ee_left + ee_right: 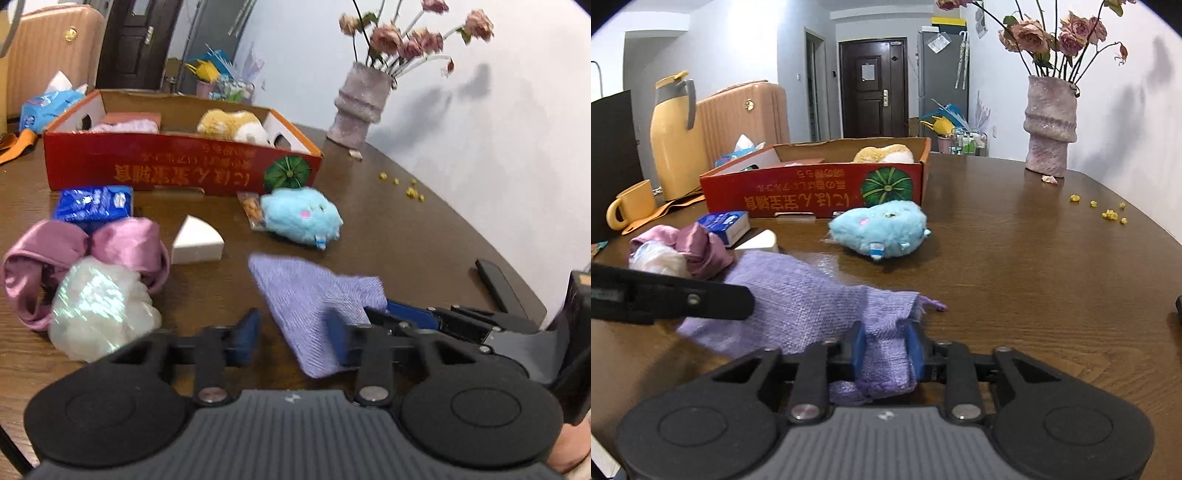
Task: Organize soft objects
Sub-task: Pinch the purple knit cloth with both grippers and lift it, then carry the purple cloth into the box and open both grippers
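Right gripper (884, 350) was clenched on one end of the cloth (798, 306), which lay on the table (1034, 277) short of the box (812, 188). Left gripper (291, 338) stood slack, cloth touching only one finger. A lift now would probably let the free end sag and drag the nearby plush (879, 229).

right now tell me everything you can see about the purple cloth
The purple cloth is a lilac, coarse woven or knitted piece with a frayed corner, lying rumpled and partly folded on the brown wooden table. The right hand-held gripper is shut on a bunched end. The left hand-held gripper has the other end between its fingers; whether they press it is unclear. It lies apart from the blue plush toy.
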Demonstrator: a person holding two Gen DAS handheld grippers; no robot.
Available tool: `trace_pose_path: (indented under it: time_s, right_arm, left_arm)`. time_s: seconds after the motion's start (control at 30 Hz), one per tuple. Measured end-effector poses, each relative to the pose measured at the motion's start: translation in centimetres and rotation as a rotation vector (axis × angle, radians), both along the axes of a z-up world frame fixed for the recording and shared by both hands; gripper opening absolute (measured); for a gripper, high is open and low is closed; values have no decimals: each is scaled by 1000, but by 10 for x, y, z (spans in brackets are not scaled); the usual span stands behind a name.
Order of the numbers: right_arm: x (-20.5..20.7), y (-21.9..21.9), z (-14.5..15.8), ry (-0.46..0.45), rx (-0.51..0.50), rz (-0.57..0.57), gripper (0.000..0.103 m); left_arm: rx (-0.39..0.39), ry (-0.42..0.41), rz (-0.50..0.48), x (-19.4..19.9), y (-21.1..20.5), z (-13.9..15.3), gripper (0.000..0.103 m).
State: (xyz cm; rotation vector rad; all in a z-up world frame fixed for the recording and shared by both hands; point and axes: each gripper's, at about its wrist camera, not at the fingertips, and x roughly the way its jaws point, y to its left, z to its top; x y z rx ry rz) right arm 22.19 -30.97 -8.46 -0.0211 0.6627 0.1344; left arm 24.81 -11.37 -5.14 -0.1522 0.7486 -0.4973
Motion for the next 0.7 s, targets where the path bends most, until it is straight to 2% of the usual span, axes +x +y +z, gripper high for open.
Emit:
trace_pose_path:
  time_s: [0.03, 0.13, 0.3, 0.37, 0.47, 0.57, 0.7]
  right_arm:
    - [-2, 1, 0, 0, -5, 1, 20]
    - [-10, 5, 0, -11, -9, 6, 17]
    - [-22, -1, 4, -11, 65, 1, 7]
    - [-27, -2, 14, -33, 103, 3, 7]
    - [-25, 1, 48, -127, 130, 26, 7]
    - [3, 7, 83, -193, 170, 76, 7]
    - [79, 24, 107, -189, 223, 144, 7]
  left_arm:
    - [3, 2, -11, -2, -2, -1, 15]
    - [21, -39, -26, -13, -5, 0, 9]
    - [11, -72, -65, -26, -1, 8, 8]
    - [-3, -103, -73, -29, 4, 18, 8]
    - [-46, -171, -71, -21, 18, 45, 8]
    - [-85, -211, -42, 11, 39, 77, 8]
    - [-33, -224, 33, 78, 58, 103, 8]
